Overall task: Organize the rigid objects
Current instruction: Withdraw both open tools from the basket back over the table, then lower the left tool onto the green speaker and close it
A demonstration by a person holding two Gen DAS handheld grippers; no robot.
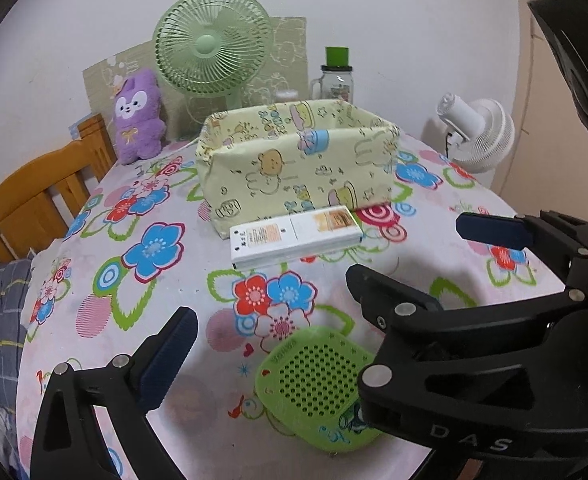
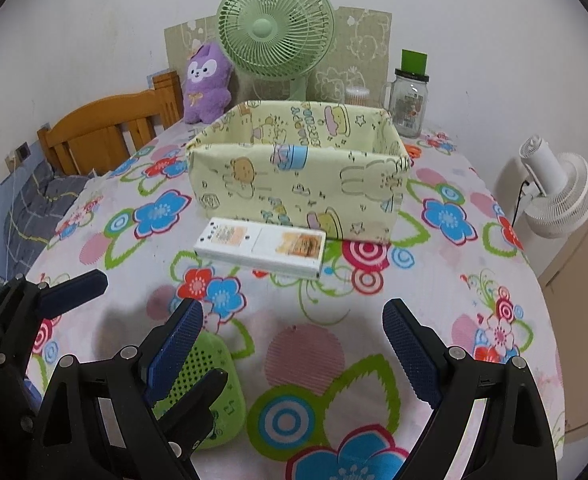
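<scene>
Both hand-held grippers spread wide, nothing clamped. Left hand-held gripper [image 1: 270, 336] low over the floral worktop [image 1: 166, 208], green perforated square device [image 1: 314, 384] lying flat between its fingers, no pad contact visible. Right hand-held gripper [image 2: 294, 344] just beside it, over bare cloth, its left finger overlapping the device in view. White flat box [image 1: 294, 240] lying flat against the front wall of the yellow fabric bin [image 1: 294, 160]. Green desk fan [image 1: 212, 48], purple plush [image 1: 138, 116], glass jar [image 1: 336, 80] behind the bin.
</scene>
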